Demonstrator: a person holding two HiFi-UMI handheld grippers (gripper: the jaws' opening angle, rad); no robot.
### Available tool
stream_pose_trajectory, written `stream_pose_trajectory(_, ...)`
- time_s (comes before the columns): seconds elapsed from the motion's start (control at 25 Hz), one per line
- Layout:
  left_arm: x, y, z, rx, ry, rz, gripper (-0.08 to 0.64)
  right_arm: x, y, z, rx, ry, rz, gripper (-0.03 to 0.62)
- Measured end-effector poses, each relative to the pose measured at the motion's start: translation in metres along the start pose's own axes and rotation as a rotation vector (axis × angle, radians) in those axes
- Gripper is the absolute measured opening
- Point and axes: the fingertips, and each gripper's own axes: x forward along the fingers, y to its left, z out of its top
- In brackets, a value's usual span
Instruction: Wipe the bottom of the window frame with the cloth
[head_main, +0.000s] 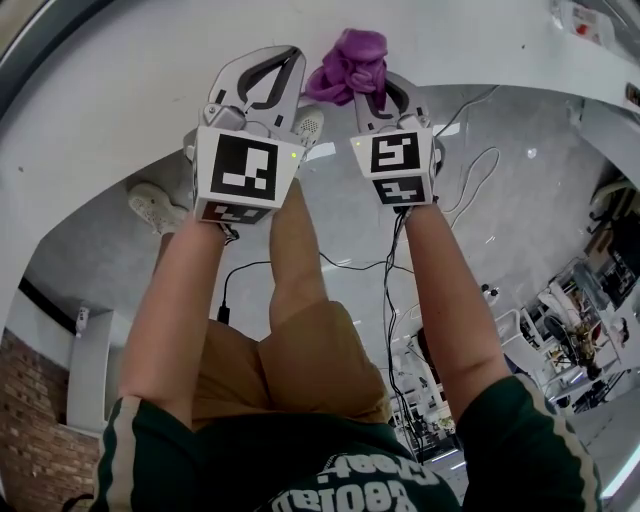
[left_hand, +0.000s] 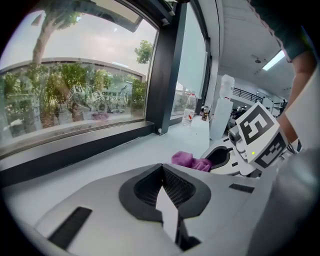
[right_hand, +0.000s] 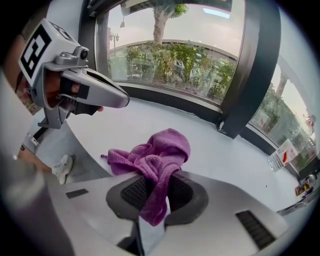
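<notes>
The right gripper (head_main: 375, 90) pinches the purple cloth (right_hand: 160, 150) between its jaws. One short end of the cloth hangs down on the near side of the jaws, and the bigger, crumpled part bulges out on the far side. This part is over the white sill (right_hand: 230, 150). I cannot tell whether it touches the sill.

The bottom of the window frame (right_hand: 165, 97) is a dark band along the far edge of the sill, under the glass. The cloth is well apart from it, with bare white sill between them. At the right end of this band a dark upright post (right_hand: 252, 70) stands.

The left gripper (left_hand: 161, 169) has its jaws pressed together with nothing between them. It is held just beside the right gripper, on its left, also over the near part of the sill, and it does not touch the cloth.

Far to the right on the sill stand a small white card with a red mark (right_hand: 285, 152) and some little things (right_hand: 302, 187) that are too small to name.

In the head view, the person's two bare forearms reach forward to the grippers. Below them are the tan shorts (head_main: 300, 360), a light shoe (head_main: 155, 205) on the grey floor (head_main: 520, 230), and thin cables (head_main: 470, 180) lying across that floor.
</notes>
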Motion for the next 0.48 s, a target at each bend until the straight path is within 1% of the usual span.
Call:
stream_pose_trajectory(0.32,-0.012,0.015,-0.010,-0.013,0.000,0.014,0.008,0.002,-0.001,-0.001,0.000,0.027,-0.037,0.078)
stream_pose_trajectory(0.48,-0.017,0.021,-0.014,-0.018,0.003,0.026,0.008,0.003,0.000,-0.001,-0.019,0.043,-0.047,0.078)
